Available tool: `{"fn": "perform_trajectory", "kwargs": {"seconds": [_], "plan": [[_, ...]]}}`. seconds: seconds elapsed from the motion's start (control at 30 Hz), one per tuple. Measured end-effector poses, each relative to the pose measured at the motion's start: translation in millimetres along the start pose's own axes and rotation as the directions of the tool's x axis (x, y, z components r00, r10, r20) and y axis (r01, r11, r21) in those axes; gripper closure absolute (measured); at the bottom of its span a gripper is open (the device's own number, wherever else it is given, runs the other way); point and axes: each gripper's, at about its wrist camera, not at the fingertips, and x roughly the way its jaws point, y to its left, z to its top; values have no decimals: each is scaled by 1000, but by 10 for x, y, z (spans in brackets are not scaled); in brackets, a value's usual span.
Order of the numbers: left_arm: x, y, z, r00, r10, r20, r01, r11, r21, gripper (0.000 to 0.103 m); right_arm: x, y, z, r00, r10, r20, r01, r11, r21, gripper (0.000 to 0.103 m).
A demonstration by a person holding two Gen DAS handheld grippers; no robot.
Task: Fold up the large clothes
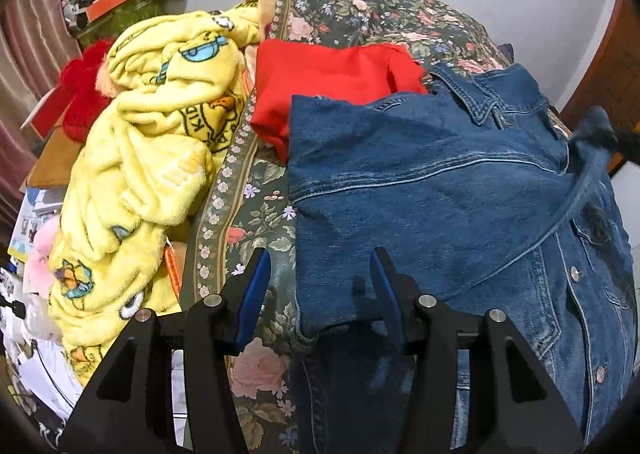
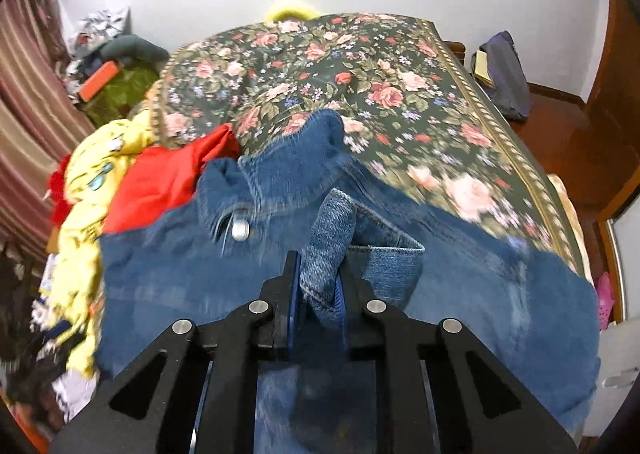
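Note:
A blue denim jacket (image 1: 420, 182) lies spread on the floral bedspread (image 1: 380, 10), collar toward the far side and button front at the right. My left gripper (image 1: 320, 278) hovers over the jacket's near left edge, its blue-padded jaws apart; one finger is over denim, the other over the bedspread. In the right wrist view my right gripper (image 2: 320, 274) is shut on a raised fold of the denim jacket (image 2: 180, 262), which bunches up between the pads. A metal button (image 2: 240, 230) shows to the left of that fold.
A red garment (image 1: 332, 70) lies just beyond the jacket. A yellow cartoon-print fleece (image 1: 152, 126) is heaped at the left. Clutter and a striped curtain (image 1: 24, 54) fill the far left. Beyond the bed's right side are a dark bag (image 2: 504, 74) and wooden floor (image 2: 568, 142).

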Motion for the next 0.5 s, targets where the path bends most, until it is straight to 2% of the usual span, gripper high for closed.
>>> {"fn": "perform_trajectory", "kwargs": {"seconds": [0.1, 0.13, 0.23, 0.27, 0.3, 0.5], "plan": [[-45, -71, -10, 1000, 12, 6, -12, 1000, 21, 52, -129, -185, -341, 1000, 9, -26, -9, 1000, 13, 89], [-59, -93, -16, 1000, 13, 8, -13, 1000, 25, 52, -119, -281, -519, 998, 15, -67, -12, 999, 41, 88], [-91, -158, -32, 1000, 7, 9, -7, 999, 32, 52, -87, -382, -697, 995, 15, -100, -8, 997, 75, 73], [-101, -185, -38, 1000, 5, 8, -5, 999, 37, 52, 26, -453, -816, 984, 3, -175, 17, 994, 111, 61], [-110, -207, -43, 1000, 4, 9, -4, 999, 40, 52, 54, -463, -820, 983, 18, -182, 6, 992, 126, 56], [-157, -331, -79, 1000, 2, 13, -3, 998, 63, 52, 74, -511, -656, 989, 57, -139, -28, 980, 199, 56]]}}
